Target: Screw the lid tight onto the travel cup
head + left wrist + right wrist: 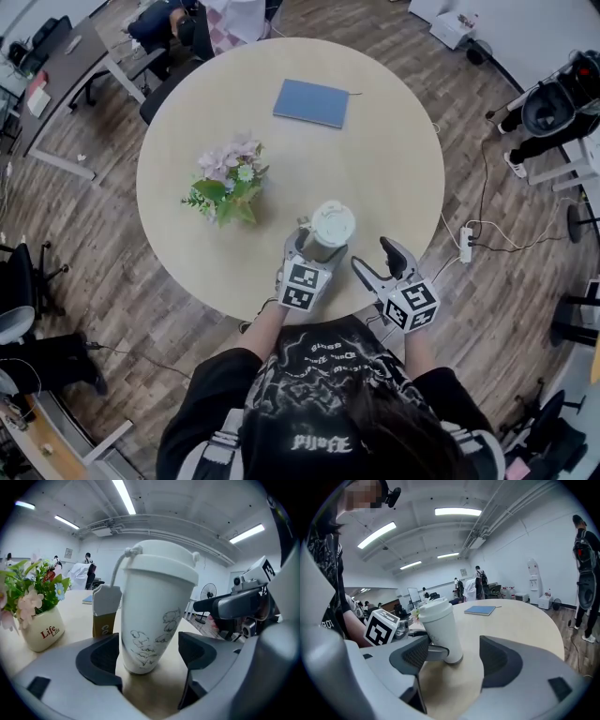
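"Life" is read in red on the white pot (43,630), which is filled with flowers (28,585). The white cup (152,620), lid (161,559) on, is stood on the round table (394,169) between the left gripper's (150,654) 2 spread jaws, unpinched. The right gripper's (454,658) jaws are spread and empty, the cup beyond them.

A round pale wooden table (384,178) held a blue notebook (311,102), potted pink flowers (228,184) and a white lidded cup (330,231).
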Tool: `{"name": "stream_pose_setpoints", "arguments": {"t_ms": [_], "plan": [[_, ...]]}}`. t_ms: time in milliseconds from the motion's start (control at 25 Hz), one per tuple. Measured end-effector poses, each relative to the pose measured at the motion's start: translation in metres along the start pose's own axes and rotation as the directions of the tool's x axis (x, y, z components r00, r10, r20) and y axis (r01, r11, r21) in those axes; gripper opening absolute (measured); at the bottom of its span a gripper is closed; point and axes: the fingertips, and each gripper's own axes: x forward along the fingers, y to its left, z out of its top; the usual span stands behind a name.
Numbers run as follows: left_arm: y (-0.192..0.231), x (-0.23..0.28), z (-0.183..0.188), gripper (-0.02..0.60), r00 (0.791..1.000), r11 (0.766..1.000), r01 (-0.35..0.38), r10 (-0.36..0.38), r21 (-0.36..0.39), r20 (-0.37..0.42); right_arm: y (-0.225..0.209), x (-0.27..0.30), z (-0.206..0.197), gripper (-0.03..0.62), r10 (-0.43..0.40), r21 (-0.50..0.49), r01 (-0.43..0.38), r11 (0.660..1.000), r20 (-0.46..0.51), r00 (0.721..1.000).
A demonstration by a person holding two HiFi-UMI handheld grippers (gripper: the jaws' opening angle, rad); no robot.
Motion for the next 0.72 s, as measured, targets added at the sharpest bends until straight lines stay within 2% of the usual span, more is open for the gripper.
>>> {"name": "stream_pose_setpoints", "arguments": {"t_ms": [280,480,600,720], "plan": [[0.006,0.015,-0.002,0.397,1.0,1.0,-0.012,0.013,0.016,-0.025,0.002,0.004,0.026,0.351,0.147,-0.05,-0.146,0.988,0.006,0.989],[0.006,0.022,-0.001,0.397,0.999,0.999,-0.014,0.016,0.042,-0.028,0.007,0.009,0.039,0.368,0.237,-0.168,-0.246,0.955,-0.069,0.969],[0.007,0.022,-0.001,0.396,0.999,0.998,-0.015,0.017,0.054,-0.038,0.007,0.012,0.048,0.37,0.283,-0.259,-0.31,0.915,-0.136,0.949],[0.006,0.021,0.0,0.396,0.999,0.998,-0.004,0.007,0.063,-0.046,0.012,0.015,0.061,0.373,0.334,-0.367,-0.4,0.84,-0.233,0.913]]}}
